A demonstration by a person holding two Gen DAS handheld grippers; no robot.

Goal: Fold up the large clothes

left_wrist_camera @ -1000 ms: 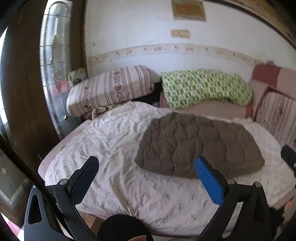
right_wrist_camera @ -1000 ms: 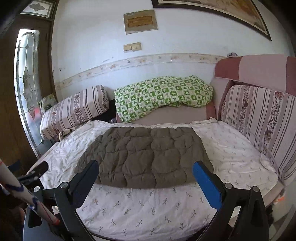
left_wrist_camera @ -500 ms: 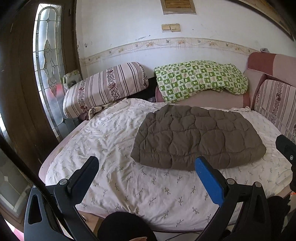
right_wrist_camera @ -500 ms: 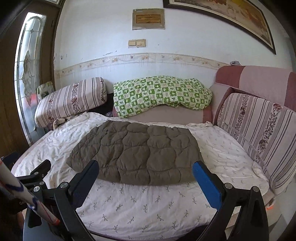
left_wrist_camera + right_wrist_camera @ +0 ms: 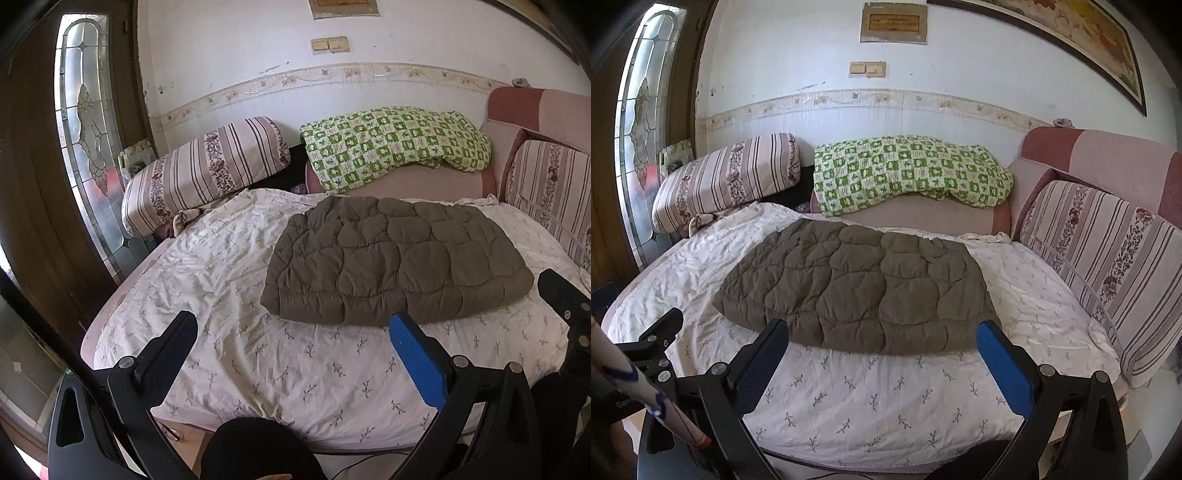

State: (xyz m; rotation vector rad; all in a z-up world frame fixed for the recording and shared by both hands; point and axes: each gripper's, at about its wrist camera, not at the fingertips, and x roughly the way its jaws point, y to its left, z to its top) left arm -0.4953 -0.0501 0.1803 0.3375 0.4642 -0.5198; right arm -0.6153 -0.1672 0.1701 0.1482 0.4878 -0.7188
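Your olive-brown quilted puffy garment [image 5: 399, 258] lay flat on the white sprig-print bedsheet [image 5: 229, 280], roughly mid-bed & nearer the right side, its near hem just back from the front edge of the bed. It looked already doubled into a broad slab, tho I couldn't tell how many layers.

Your left gripper [image 5: 293, 334] had its fingers spread wide w/ nothing between them, hanging over the front edge of the bed, short of the near-left corner of the garment. Your right gripper [image 5: 881, 341] was likewise spread & empty, lined up w/ the near hem.

Handling, as a guess: padded fill, so soft, bulky, light for its size, springy – folds will likely want to puff back open. The shell looked smooth, prob. a bit slippery. Best hold would be the stitched near hem at its two corners, one claw each, biting deep enough to catch all layers, not just the top skin.
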